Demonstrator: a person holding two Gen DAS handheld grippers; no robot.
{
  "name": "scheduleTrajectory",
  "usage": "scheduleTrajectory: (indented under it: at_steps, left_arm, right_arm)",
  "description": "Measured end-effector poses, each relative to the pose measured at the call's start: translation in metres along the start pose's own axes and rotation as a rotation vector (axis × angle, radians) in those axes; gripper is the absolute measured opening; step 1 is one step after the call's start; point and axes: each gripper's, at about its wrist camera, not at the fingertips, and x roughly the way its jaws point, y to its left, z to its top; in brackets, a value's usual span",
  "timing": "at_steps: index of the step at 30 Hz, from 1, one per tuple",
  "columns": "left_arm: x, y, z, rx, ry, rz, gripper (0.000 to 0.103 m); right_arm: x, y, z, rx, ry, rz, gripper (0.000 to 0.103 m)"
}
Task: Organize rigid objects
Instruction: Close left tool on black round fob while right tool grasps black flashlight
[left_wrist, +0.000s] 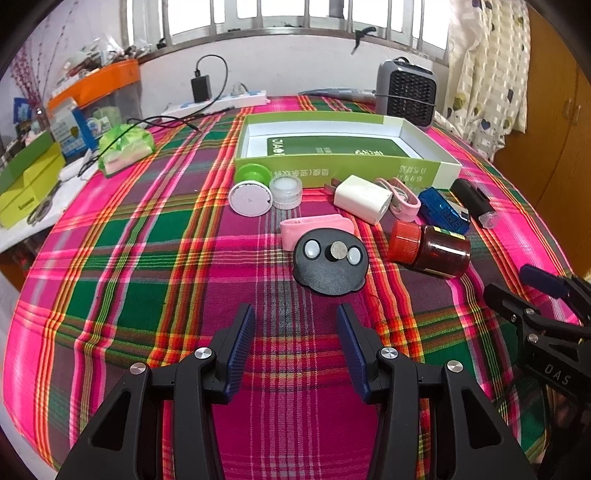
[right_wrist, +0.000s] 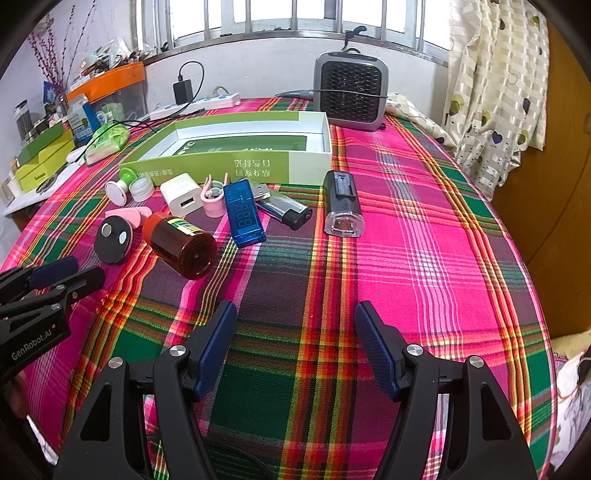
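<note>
Small objects lie on the plaid cloth in front of an open green-and-white box (left_wrist: 340, 162) (right_wrist: 236, 166). They include a black round disc (left_wrist: 330, 264) (right_wrist: 112, 240), an amber bottle with a red cap (left_wrist: 430, 249) (right_wrist: 181, 245), a white charger (left_wrist: 364, 197) (right_wrist: 181, 197), a blue USB meter (right_wrist: 243, 214), a black lighter (right_wrist: 286, 210), a black light (right_wrist: 341, 203) and a white round lid (left_wrist: 249, 198). My left gripper (left_wrist: 295, 332) is open and empty, just short of the black disc. My right gripper (right_wrist: 295, 328) is open and empty, short of the black light.
A grey fan heater (right_wrist: 349, 92) stands behind the box. A power strip with a black adapter (left_wrist: 218, 99) lies at the back. Boxes and clutter (left_wrist: 37, 162) fill the left side. A curtain (right_wrist: 495, 92) hangs at the right.
</note>
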Motion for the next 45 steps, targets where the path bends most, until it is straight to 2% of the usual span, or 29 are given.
scheduleTrajectory:
  at_steps: [6,12,16,19,25,32,45]
  left_arm:
    - [-0.001,0.001,0.004,0.007,0.024,-0.020,0.044]
    - [0.000,0.012,0.010,-0.070,0.028,-0.130,0.045]
    - [0.001,0.012,0.014,-0.082,0.033,-0.156,0.045]
    - [0.004,0.011,0.018,-0.090,0.037,-0.178,0.048]
    - [0.014,0.015,0.032,-0.125,0.053,-0.187,0.048]
    - [0.022,0.012,0.043,-0.103,0.061,-0.165,0.048]
    - [0.027,0.016,0.048,-0.097,0.060,-0.172,0.046]
  right_arm:
    - [0.006,-0.007,0.007,-0.012,0.021,0.020,0.067]
    - [0.014,-0.020,0.020,0.013,0.047,0.023,0.067]
    - [0.020,-0.022,0.029,-0.030,0.059,-0.003,0.067]
    - [0.024,-0.029,0.035,-0.026,0.061,0.012,0.067]
    - [0.037,-0.036,0.046,-0.019,0.083,0.033,0.067]
    - [0.047,-0.038,0.058,-0.029,0.088,0.034,0.067]
    - [0.054,-0.040,0.066,-0.026,0.083,0.033,0.067]
